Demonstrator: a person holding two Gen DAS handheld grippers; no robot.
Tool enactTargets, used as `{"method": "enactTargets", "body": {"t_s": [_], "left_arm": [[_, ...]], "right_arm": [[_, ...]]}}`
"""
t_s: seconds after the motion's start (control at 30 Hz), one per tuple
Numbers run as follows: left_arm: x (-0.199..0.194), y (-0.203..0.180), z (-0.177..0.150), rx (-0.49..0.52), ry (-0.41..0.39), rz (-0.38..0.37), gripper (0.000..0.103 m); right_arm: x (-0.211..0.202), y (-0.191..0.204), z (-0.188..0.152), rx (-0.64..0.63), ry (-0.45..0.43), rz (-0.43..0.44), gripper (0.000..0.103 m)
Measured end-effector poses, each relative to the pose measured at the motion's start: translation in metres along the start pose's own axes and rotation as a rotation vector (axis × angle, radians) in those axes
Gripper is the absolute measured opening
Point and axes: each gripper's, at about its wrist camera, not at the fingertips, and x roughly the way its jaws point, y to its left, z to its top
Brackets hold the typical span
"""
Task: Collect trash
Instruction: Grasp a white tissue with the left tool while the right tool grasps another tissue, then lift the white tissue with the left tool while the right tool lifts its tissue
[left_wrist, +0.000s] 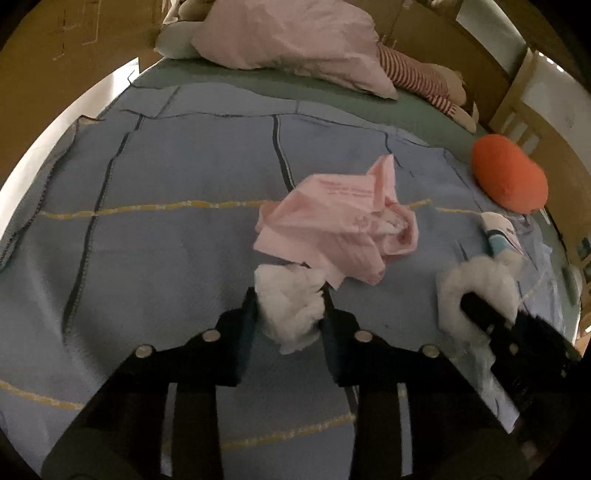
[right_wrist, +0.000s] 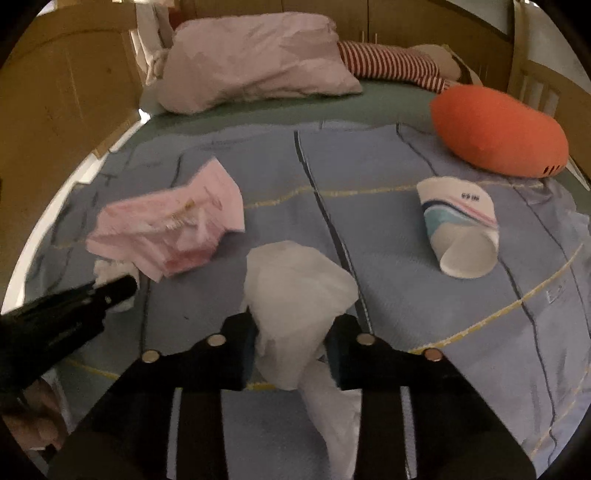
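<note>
Bed, blue blanket (left_wrist: 155, 177): trash collection under way.
Left gripper (left_wrist: 290, 314) clamps tissue wad (left_wrist: 290, 306); right gripper (right_wrist: 291, 339) clamps tissue (right_wrist: 299, 288); pink bag (right_wrist: 166, 229), paper cup (right_wrist: 460, 229) remain.

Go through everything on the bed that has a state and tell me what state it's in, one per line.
Left gripper: shut on crumpled tissue.
Right gripper: shut on loose tissue.
Pink bag: crumpled, lying free.
Paper cup: tipped over, mouth open.
Blanket: spread flat.

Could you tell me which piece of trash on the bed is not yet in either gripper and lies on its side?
The paper cup, lying on its side near the orange cushion. The pink plastic bag is free too but just crumpled; each white tissue sits between fingers.
</note>
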Motion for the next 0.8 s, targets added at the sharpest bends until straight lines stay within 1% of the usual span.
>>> {"method": "enactTargets", "body": {"t_s": [0.07,0.13,0.2,0.27,0.3,0.33,0.37,0.4,0.43,0.5,0.6,0.63,0.67,0.7,0.73,0.8], "left_arm": [[-0.019,-0.003,-0.006,0.033,-0.028,0.007,0.031],[-0.049,-0.007,-0.017,0.077,-0.067,0.034,0.031],[-0.076,-0.008,-0.026,0.089,-0.087,0.032,0.031],[-0.113,-0.014,-0.037,0.112,-0.117,0.022,0.031],[-0.130,-0.018,-0.042,0.123,-0.137,0.018,0.031],[-0.152,-0.023,-0.049,0.132,-0.165,0.009,0.031],[-0.174,-0.027,-0.058,0.130,-0.196,-0.003,0.031],[-0.192,-0.029,-0.067,0.124,-0.221,-0.017,0.031],[-0.215,-0.033,-0.080,0.118,-0.254,-0.035,0.031],[-0.242,-0.037,-0.102,0.123,-0.287,-0.030,0.032],[-0.263,-0.041,-0.129,0.111,-0.297,0.003,0.032],[-0.271,-0.041,-0.139,0.085,-0.296,0.016,0.032],[-0.276,-0.041,-0.145,0.074,-0.293,0.014,0.032],[-0.282,-0.045,-0.151,0.076,-0.291,0.000,0.032],[-0.288,-0.049,-0.156,0.089,-0.297,0.002,0.032],[-0.298,-0.058,-0.168,0.124,-0.314,0.025,0.033]], "right_arm": [[-0.010,-0.002,0.002,0.011,-0.021,0.007,0.027],[-0.025,-0.005,0.002,0.026,-0.026,0.034,0.025],[-0.045,-0.004,-0.001,0.024,-0.045,0.053,0.025],[-0.070,-0.001,-0.004,0.007,-0.072,0.077,0.025],[-0.091,-0.001,-0.009,0.002,-0.092,0.098,0.025],[-0.102,-0.001,-0.013,0.003,-0.099,0.110,0.025],[-0.113,-0.001,-0.016,0.004,-0.108,0.124,0.025],[-0.137,-0.002,-0.027,0.004,-0.130,0.145,0.025],[-0.147,-0.002,-0.032,0.001,-0.141,0.152,0.025],[-0.176,0.001,-0.048,-0.018,-0.170,0.166,0.025],[-0.216,0.009,-0.080,-0.058,-0.203,0.171,0.025],[-0.228,0.012,-0.092,-0.073,-0.208,0.176,0.025],[-0.236,0.014,-0.099,-0.081,-0.213,0.178,0.025],[-0.246,0.016,-0.107,-0.089,-0.223,0.176,0.025],[-0.258,0.017,-0.115,-0.097,-0.244,0.167,0.025],[-0.275,0.017,-0.125,-0.103,-0.277,0.161,0.025]]}}
